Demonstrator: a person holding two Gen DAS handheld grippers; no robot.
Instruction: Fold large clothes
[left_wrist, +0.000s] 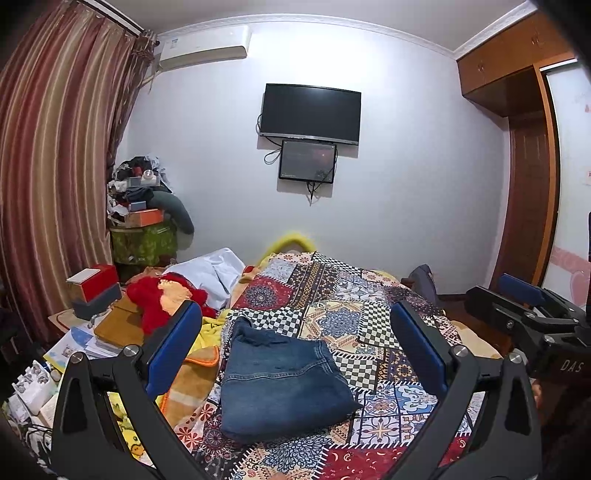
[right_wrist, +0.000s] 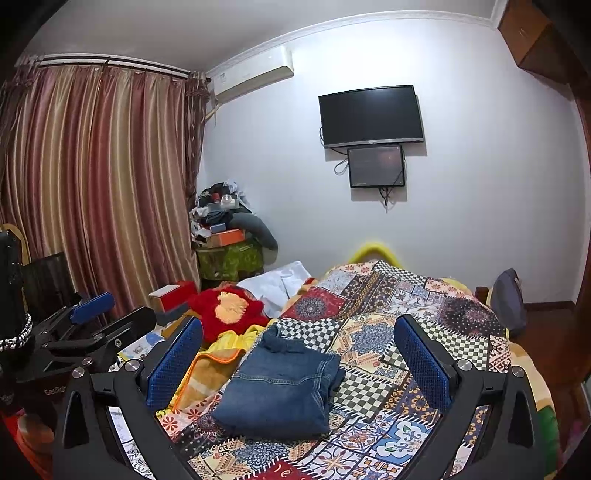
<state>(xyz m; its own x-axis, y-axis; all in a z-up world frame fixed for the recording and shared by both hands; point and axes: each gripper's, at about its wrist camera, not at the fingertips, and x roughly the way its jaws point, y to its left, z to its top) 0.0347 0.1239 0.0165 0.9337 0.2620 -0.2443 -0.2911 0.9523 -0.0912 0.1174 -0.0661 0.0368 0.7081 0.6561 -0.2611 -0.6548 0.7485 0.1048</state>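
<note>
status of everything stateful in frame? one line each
jeans: folded, lying flat on the patchwork bedspread, nothing gripping them
left gripper: open, empty, above the jeans
right gripper: open, empty, above the jeans
TV: screen dark
small monitor: dim picture showing
curtains: drawn shut

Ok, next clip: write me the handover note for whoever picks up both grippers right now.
Left gripper: open, empty, held above the bed.
Right gripper: open, empty, alongside the left.
Jeans: folded into a compact stack on the patchwork quilt, touching neither gripper.
Done: the jeans look fully folded.
Left: possibly the loose clothes further along the bed, a red fuzzy garment and a white one; whether they belong to the job is not clear. Otherwise just square up the jeans.
</note>
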